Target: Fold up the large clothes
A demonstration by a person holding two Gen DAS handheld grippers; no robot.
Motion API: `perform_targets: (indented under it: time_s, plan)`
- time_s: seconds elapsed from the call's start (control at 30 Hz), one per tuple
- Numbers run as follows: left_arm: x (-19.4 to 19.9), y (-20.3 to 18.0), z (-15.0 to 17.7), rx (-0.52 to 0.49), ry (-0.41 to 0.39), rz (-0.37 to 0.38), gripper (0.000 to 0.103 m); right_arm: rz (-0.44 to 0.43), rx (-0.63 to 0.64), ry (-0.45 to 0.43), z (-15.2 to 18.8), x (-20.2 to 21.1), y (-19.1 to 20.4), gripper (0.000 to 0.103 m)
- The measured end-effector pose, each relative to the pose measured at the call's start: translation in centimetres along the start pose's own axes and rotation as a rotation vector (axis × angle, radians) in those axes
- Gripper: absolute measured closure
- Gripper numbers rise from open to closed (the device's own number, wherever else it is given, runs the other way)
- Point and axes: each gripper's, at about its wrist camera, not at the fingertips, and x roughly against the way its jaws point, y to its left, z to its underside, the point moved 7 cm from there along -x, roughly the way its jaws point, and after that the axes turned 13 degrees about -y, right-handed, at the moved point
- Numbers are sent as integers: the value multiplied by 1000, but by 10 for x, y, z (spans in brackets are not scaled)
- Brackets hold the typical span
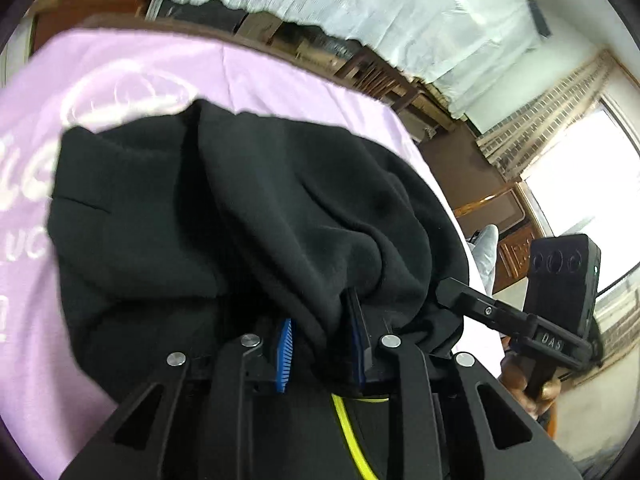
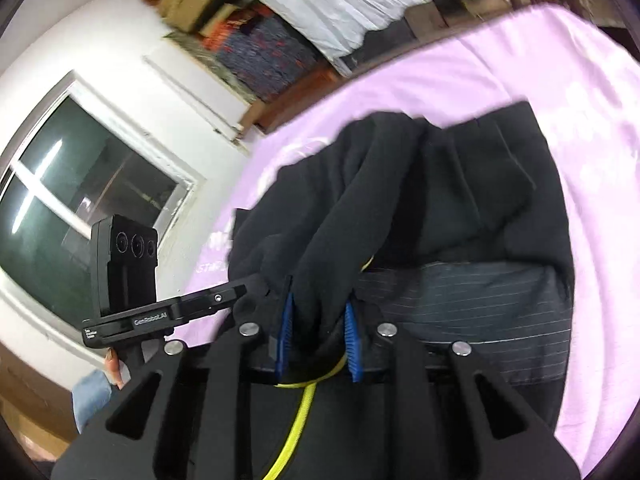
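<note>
— Two grippers, what do they hold?
— The left gripper (image 1: 322, 350) and the right gripper (image 2: 320, 338) are each clamped on the black garment (image 1: 248, 216), which lies at frame centre on the lilac sheet (image 1: 280, 80).
— Any differences between views?
— Only the right view shows a striped waistband (image 2: 472, 312) at lower right; a yellow cord (image 2: 298, 420) runs below.

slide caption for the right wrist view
Right gripper shut on a black garment over a pink sheet.
</note>
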Motion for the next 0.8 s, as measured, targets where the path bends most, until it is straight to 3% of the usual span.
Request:
perform_targets:
  time_s: [0.07,0.13,0.2,0.23,0.33,0.4,0.5,0.57,0.67,0.8]
  plan:
    - [-3,7,12,-20,24,-32,79,2,3,17,9,2,-3,81]
    - [-17,24,29,-18,73,-94,77,67,16,57,25,-4,-20,81]
    - [-19,32,32,19,60,-80,76,143,16,93,43,-17,-41,80]
    - [-16,32,30,24,61,-79,74,140,21,86,43,-17,-43,77]
    - [1,31,22,2,16,-104,67,180,83,48,33,-4,-38,49]
    - [17,29,16,-31,-28,-131,63,213,126,-13,25,12,-34,48]
    - [40,22,1,-108,-105,-185,60,242,134,-93,11,29,-33,61]
    - [45,11,-12,-140,-129,-173,59,209,138,-106,-6,28,-25,82]
    - [31,-9,-24,-166,-131,-137,59,144,131,-84,-23,9,-9,91]
    - [-15,-18,-10,-225,-54,-143,58,148,128,-27,-21,-28,-8,91]
